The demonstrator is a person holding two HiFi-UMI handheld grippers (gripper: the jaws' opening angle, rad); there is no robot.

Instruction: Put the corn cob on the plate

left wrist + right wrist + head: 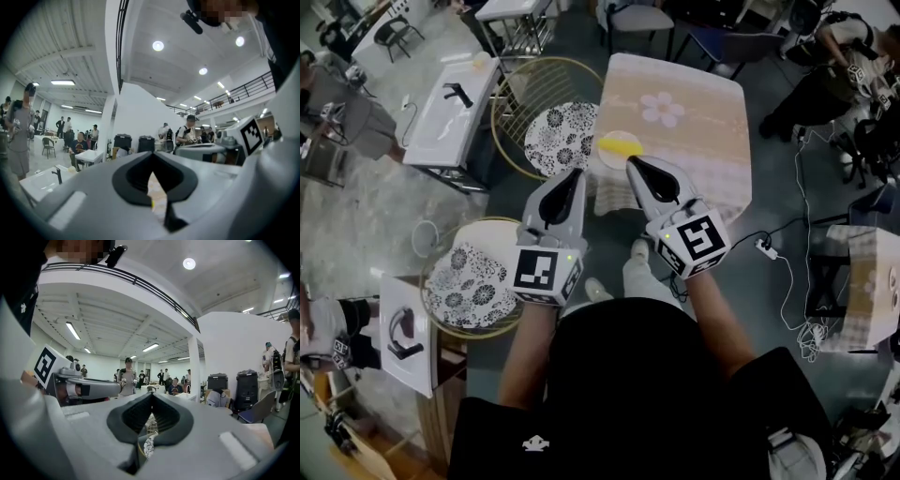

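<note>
While both grippers are hovering level at the table (698, 159), the head view is showing the corn cob (621, 145) lying on what looks like a pale round plate (602, 163) at the near corner. The right gripper (631, 162) is pointing just short of it, with the left gripper (577, 173) alongside. The placing seems done, so the next move is probably calling only for a clean withdrawal.

The left gripper view is showing its jaws meeting at the tips, empty. A yellow fleck beneath them may be the cob.

The right gripper view is showing jaws pressed together on nothing. Neither gripper view is showing the plate.
</note>
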